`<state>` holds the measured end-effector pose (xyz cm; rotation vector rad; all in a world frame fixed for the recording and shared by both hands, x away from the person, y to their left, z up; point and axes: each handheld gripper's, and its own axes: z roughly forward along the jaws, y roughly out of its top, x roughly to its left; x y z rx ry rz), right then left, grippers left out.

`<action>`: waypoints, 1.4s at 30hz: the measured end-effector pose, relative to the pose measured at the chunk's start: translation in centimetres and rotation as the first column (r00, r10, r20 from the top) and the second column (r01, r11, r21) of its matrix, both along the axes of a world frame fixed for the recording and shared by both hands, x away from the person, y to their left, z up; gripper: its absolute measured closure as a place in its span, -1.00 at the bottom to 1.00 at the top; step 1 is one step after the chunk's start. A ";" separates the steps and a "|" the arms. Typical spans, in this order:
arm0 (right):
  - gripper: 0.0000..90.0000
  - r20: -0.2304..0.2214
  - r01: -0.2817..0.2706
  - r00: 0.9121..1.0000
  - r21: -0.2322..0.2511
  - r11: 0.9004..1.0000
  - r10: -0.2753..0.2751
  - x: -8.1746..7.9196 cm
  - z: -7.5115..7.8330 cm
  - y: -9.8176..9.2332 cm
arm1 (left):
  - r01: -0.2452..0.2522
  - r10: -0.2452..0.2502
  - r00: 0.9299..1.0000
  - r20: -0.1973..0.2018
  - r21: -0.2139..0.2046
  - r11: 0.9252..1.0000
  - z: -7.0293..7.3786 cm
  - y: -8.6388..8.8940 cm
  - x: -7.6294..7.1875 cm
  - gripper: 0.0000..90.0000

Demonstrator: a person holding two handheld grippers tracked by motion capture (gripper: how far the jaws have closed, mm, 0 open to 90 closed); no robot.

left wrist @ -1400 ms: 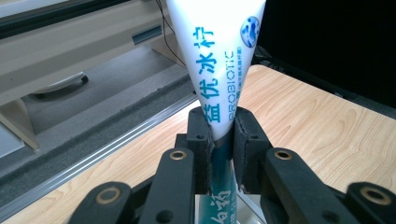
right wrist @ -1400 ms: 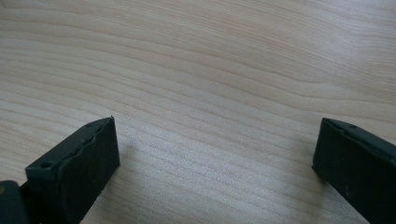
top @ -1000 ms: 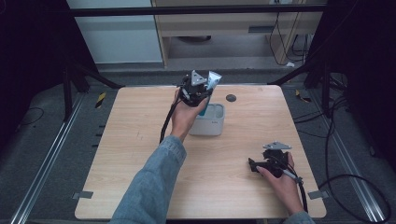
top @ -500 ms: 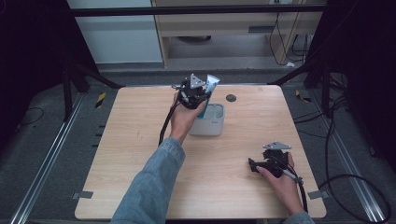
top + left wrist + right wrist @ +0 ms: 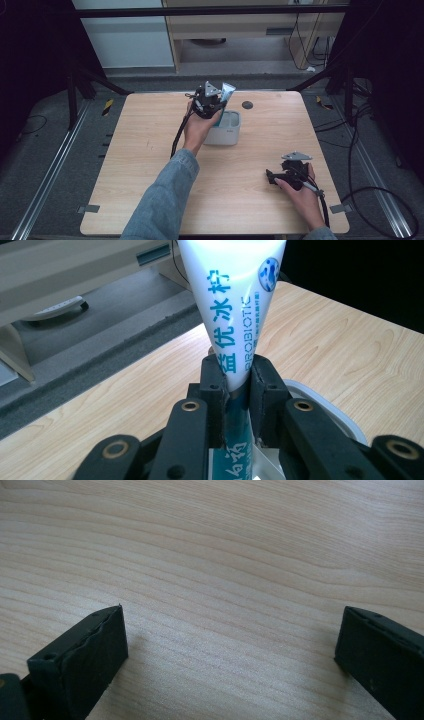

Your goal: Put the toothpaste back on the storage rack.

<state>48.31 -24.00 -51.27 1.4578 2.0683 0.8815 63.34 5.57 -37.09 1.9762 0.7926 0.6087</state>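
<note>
- The left arm, in a denim sleeve (image 5: 165,200), reaches forward from the bottom edge of the high view to the far middle of the wooden surface (image 5: 140,165).
- The left hand (image 5: 197,131) carries the left gripper (image 5: 212,100) raised above the near left edge of a small white container (image 5: 230,135).
- In the left gripper view, the left gripper (image 5: 238,375) has its jaws pressed onto a white and teal tube (image 5: 232,305), pinching it at its narrower part.
- The tube stands nearly upright above the jaws, its broad flat end up; its lower part runs down between the gripper's arms over the container's (image 5: 320,405) rim.
- The right hand (image 5: 300,192) rests low at the near right part of the surface, well apart from the container, its gripper (image 5: 272,176) pointing left.
- In the right gripper view, the jaws stand spread wide with bare wood (image 5: 225,580) between them.
</note>
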 end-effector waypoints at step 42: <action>-0.98 -0.001 0.001 1.000 0.002 1.000 -0.001 0.0 0.0 0.0 | 0.021 -0.017 0.999 -0.049 0.078 0.997 -1.5 -0.8 -0.3 0.73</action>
